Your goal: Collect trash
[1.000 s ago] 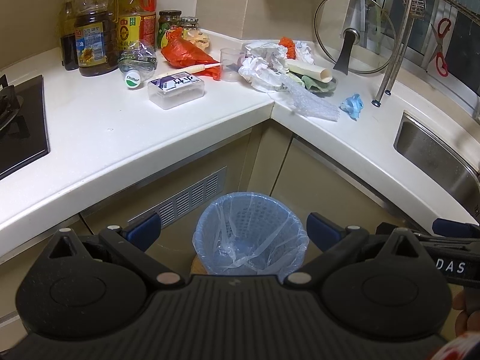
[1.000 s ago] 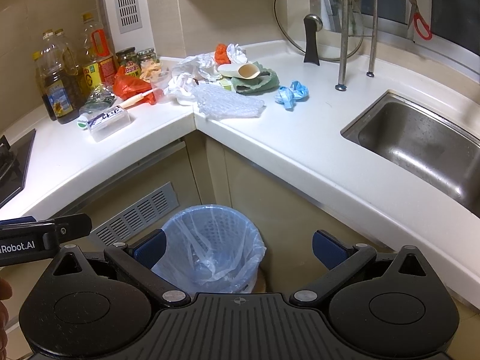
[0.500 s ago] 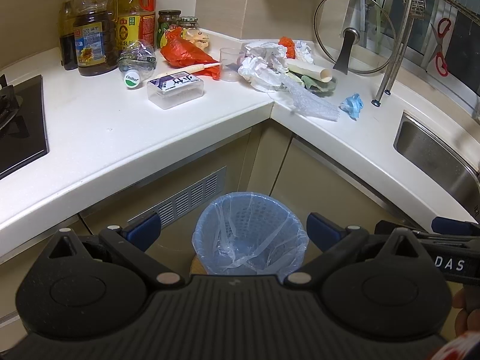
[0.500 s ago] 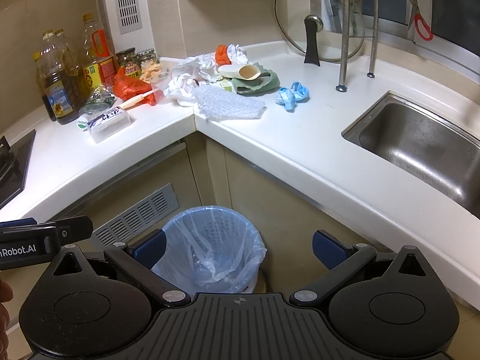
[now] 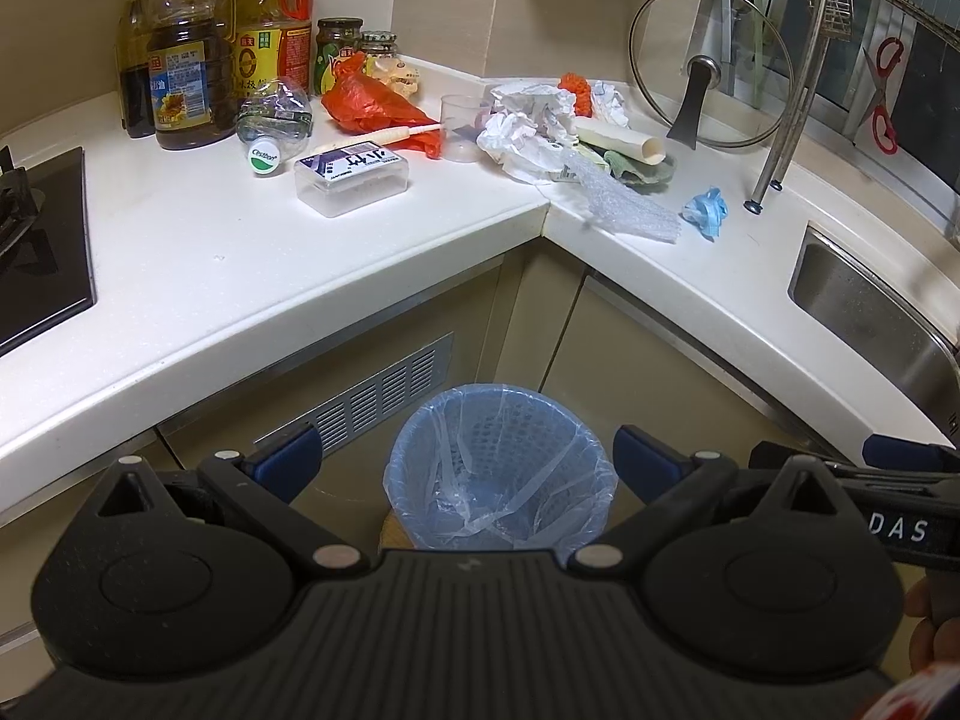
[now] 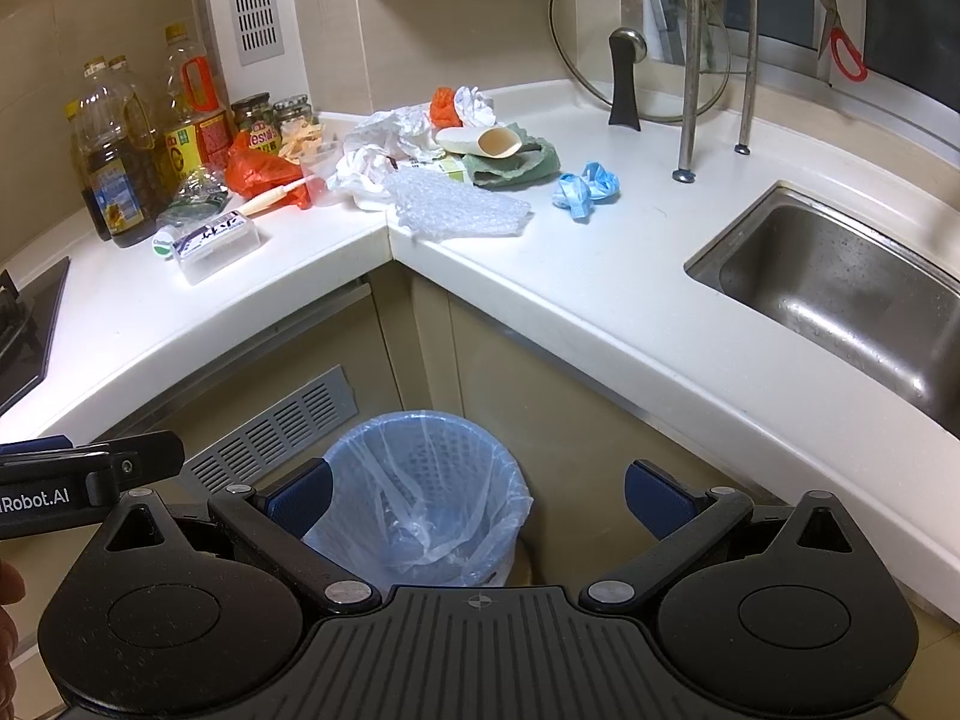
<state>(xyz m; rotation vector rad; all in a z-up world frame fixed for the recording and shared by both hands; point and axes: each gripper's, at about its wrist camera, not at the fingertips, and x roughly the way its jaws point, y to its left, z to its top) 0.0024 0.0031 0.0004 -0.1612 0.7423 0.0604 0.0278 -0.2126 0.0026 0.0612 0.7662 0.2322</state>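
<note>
Nothing much moved since a second ago: both tongs still hang low over the floor, side by side, in front of the corner cupboard. Left gripper (image 5: 467,459) wide apart, holding nothing. Right gripper (image 6: 478,495) wide apart too, holding nothing. Down on the floor between the fingers, a blue bin (image 5: 503,468) with a thin clear bag inside. Up on the white counter (image 5: 198,276), well apart from the tongs, a heap of trash in the corner: crumpled white paper (image 5: 528,123), a red plastic bag (image 5: 369,105), a squashed water bottle (image 5: 276,123), a clear box (image 5: 353,177), bubble wrap (image 5: 630,207), a blue crumpled mask (image 5: 707,211). Oil bottles (image 5: 186,84) at the wall. Steel sink (image 6: 840,288) off to the right.
</note>
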